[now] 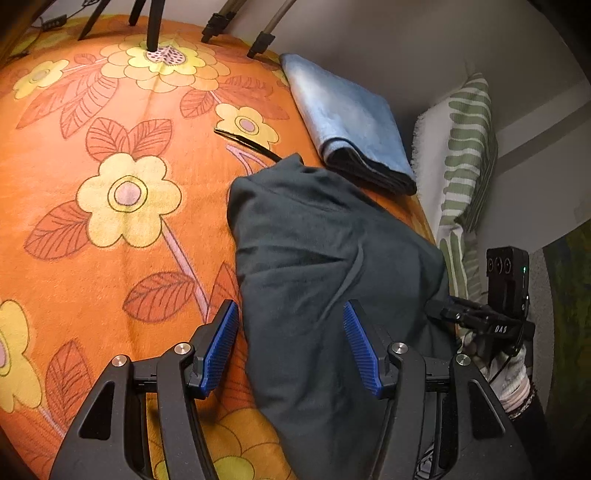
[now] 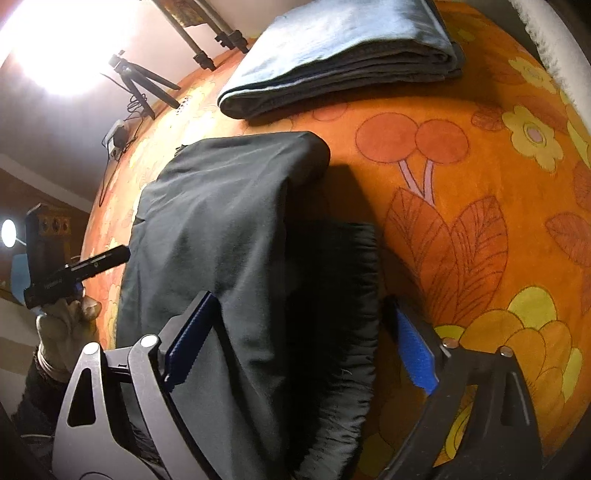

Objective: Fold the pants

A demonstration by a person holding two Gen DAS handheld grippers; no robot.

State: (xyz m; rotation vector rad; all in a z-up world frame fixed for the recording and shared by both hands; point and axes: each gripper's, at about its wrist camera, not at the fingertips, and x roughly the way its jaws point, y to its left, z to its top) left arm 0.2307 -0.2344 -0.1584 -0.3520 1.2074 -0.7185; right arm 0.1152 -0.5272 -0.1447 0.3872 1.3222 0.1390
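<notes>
Near the bed's right-hand edge, as the left wrist view frames it, the dark pants [image 1: 332, 258] lie in a long, already doubled strip on the orange flowered bedspread [image 1: 110, 221]. The strip's long axis runs straight away from both grippers toward the folded blue-grey blanket [image 1: 347, 122] farther along the same edge.

Closest in, the left gripper [image 1: 291, 343] hangs over the near end with its jaws moderately apart. One blue pad sits just off the cloth's left border over the bedspread and the other above the fabric, neither pressing on it. The right gripper [image 2: 299, 343] straddles the same end from the other side, its jaws wide. The gathered waistband [image 2: 340, 295] lies between the pads but is not clamped.

Both grippers are about equally near that end, so neither has the advantage. Judging by this layout, the next move turns on pinching the two near corners and carrying them along the axis to the far end [image 2: 258, 151], which stops just short of the blanket without touching it.

Beyond that stand tripod legs [image 1: 153, 26] at the bed's far edge.
</notes>
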